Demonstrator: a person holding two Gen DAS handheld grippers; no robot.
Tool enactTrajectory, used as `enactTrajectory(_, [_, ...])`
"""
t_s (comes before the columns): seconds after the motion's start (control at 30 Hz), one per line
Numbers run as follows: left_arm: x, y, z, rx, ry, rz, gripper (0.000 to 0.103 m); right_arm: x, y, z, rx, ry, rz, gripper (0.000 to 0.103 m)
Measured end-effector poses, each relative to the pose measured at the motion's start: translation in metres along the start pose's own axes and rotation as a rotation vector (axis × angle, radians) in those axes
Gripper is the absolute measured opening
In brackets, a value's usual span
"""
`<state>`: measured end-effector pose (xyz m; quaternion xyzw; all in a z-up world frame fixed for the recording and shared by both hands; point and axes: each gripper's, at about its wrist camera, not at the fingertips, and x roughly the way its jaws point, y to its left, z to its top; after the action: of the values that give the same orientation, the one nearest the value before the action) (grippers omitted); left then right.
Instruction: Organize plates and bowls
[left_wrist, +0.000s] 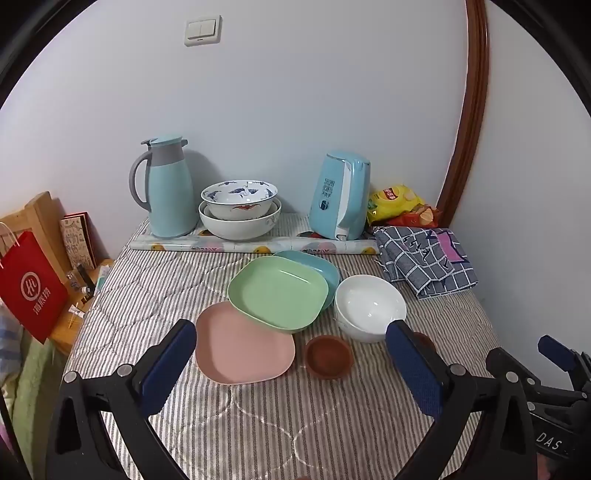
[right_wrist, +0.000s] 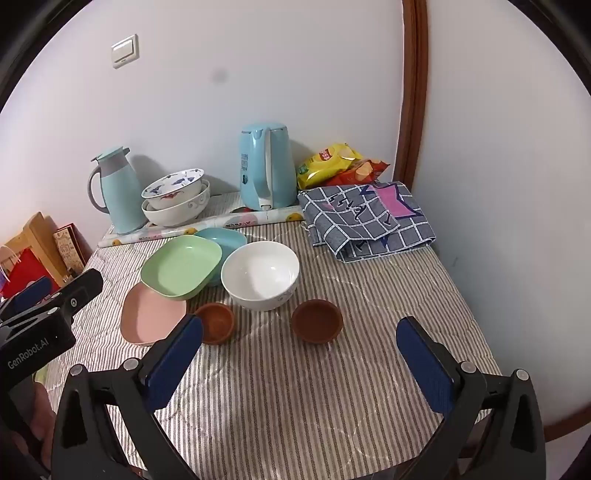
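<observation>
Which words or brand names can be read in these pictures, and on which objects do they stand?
"GenRobot.AI": on the left tongs' black body.
"DAS": on the right tongs' body, cut off.
Red paper bag: white logo and characters, unreadable.
Kettle label, chip bags, checked cloth: too small or blurred.

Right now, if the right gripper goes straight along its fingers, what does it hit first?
Probably the striped cloth just short of the right brown bowl. The right gripper is open and angled down, with that bowl ahead, slightly left of centre between the fingers. Depth is unclear, so it might meet the bowl's near rim instead.
</observation>
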<state>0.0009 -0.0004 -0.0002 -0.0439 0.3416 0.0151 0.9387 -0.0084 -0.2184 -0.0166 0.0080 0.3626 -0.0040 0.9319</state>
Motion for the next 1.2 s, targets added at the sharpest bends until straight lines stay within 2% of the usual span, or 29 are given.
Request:
enactTrajectory(0.3, [-0.001, 0.0, 0.001, 0.008, -0.013, -0.012, 0.103, -0.01, 0.007, -0.002, 0.01, -0.015, 0.001, 0.103])
enactTrajectory(0.37, [-0.003, -0.002, 0.001, 0.012, -0.017, -0.015, 0.103, -0.007, -0.001, 0.0, 0.029, -0.01, 0.015, 0.103])
enactTrajectory(1.2, [-0.01, -0.001, 0.0, 0.003, -0.027, -0.022, 0.103, -0.012, -0.003, -0.003, 0.048, -0.029, 0.023, 0.103])
